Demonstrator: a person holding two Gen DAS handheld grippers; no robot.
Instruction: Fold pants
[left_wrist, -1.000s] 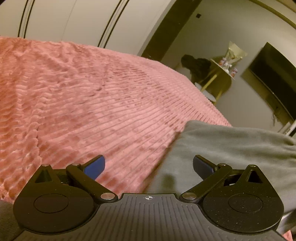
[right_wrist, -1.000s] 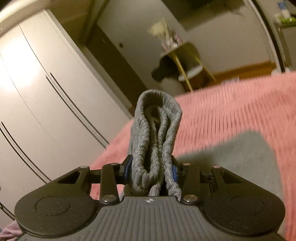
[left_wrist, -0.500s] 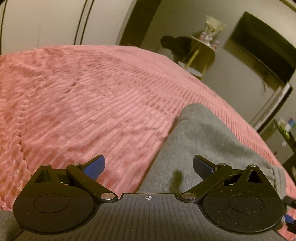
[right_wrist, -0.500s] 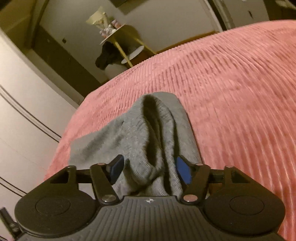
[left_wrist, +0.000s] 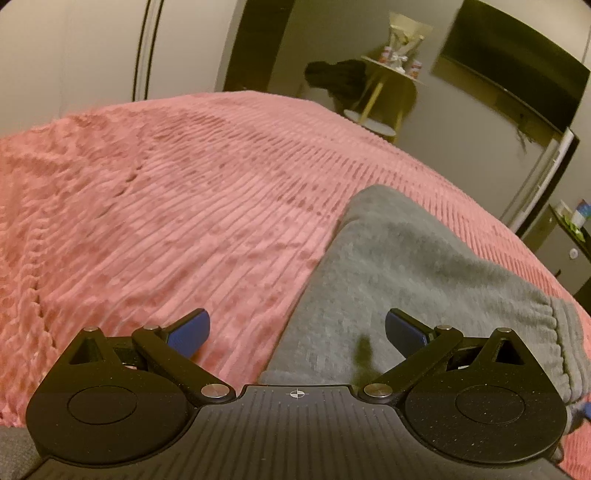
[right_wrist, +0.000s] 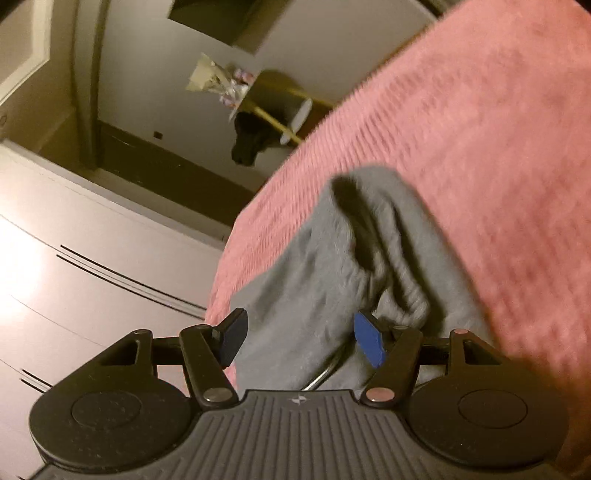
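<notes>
The grey pants (left_wrist: 399, 273) lie folded on the pink ribbed bedspread (left_wrist: 184, 206), with the elastic waistband at the right edge of the left wrist view. My left gripper (left_wrist: 297, 328) is open and empty, low over the pants' left edge. In the right wrist view the pants (right_wrist: 332, 266) lie bunched with a raised fold. My right gripper (right_wrist: 299, 336) is open just above them, holding nothing.
White wardrobe doors (right_wrist: 92, 266) stand beyond the bed. A small yellow-legged side table (left_wrist: 388, 85) with a dark garment hanging on it stands past the far bed edge. A dark TV (left_wrist: 509, 85) hangs on the wall.
My right gripper opened and let go of the pants' bunched end, which dropped onto the bed. The right camera rolled sideways. The left gripper stayed open and tipped slightly.
</notes>
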